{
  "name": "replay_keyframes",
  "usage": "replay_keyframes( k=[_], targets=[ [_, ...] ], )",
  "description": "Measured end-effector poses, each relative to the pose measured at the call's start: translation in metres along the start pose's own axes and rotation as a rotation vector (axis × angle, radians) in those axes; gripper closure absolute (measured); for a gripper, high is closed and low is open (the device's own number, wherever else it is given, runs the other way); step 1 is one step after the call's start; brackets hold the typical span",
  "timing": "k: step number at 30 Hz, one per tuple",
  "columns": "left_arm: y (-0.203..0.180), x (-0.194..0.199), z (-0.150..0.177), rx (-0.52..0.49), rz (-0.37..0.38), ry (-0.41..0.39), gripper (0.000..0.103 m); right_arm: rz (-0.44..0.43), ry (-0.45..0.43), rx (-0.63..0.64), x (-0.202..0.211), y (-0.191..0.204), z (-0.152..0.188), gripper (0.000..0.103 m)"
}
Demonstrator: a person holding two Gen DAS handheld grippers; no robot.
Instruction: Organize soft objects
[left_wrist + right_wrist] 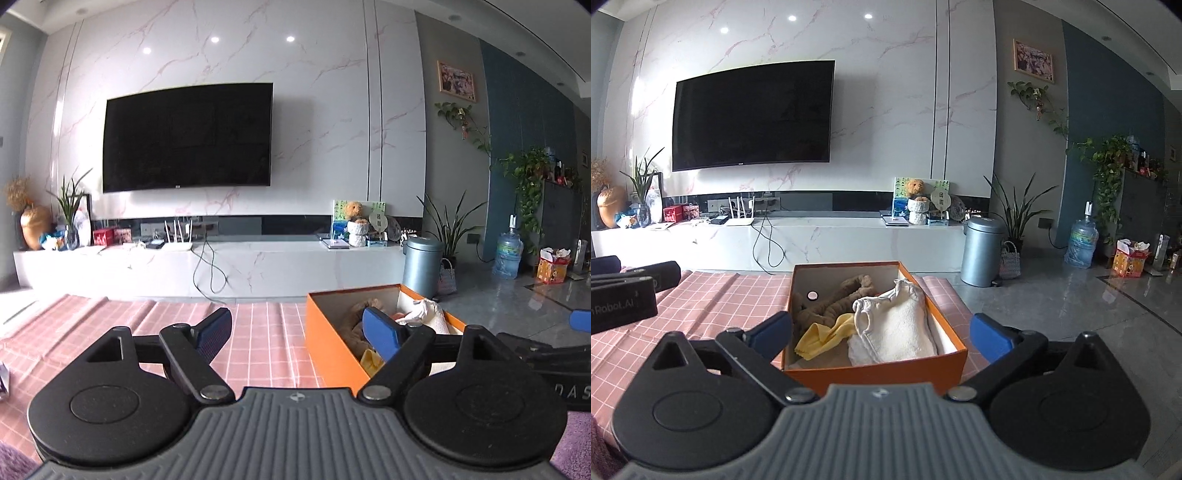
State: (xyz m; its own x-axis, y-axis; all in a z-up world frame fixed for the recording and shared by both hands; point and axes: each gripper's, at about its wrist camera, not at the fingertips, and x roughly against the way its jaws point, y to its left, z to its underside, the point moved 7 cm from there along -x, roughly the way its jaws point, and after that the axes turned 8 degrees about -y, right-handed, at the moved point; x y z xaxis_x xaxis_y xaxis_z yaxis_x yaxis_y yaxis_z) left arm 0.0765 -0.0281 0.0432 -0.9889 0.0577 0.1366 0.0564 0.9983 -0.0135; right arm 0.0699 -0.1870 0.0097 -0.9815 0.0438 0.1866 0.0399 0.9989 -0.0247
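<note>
Orange box [871,373], rigid cardboard w/ pale inner walls, rectangular, lid off, sits on the tabletop [713,306] under a pink grid-check cloth w/ long fold creases. Inside the box: brown plush toy [834,301], nubby and ropey, along the back-left; white towel [905,325], thick terry, bunched in a lump on the right side; yellow cloth [823,338], thin and smooth, crumpled at front-left, touching both the plush and the towel.

Right claw [882,332] spread wide, nothing between its blue pads [988,338]; the box's near end lies between them in right wrist view. Left claw [297,334] also spread, empty, over the cloth just left of the box; its right blue pad [380,332] overlaps the box's open top in left wrist view, contact unclear. Pads look flat, rubbery, fine-ribbed; arms matte black plastic.

Background: wall-mounted TV [753,116] on veined marble-look wall, round grey metal bin [982,253] on glossy floor.
</note>
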Motion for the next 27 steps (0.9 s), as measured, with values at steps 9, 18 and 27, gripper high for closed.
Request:
replay_keyframes(
  k=[9,18,27],
  targets=[
    [-0.001,-0.016,0.045,0.0,-0.024,0.143,0.008,0.01,0.071,0.034,-0.019,0.0,0.037,0.003],
    [-0.001,-0.021,0.075,-0.023,0.008,0.222,0.008,0.026,0.174,-0.02,-0.045,-0.01,0.06,0.003],
    [-0.005,-0.018,0.081,-0.044,0.031,0.257,0.008,0.043,0.197,-0.021,-0.05,-0.009,0.067,0.003]
  ],
)
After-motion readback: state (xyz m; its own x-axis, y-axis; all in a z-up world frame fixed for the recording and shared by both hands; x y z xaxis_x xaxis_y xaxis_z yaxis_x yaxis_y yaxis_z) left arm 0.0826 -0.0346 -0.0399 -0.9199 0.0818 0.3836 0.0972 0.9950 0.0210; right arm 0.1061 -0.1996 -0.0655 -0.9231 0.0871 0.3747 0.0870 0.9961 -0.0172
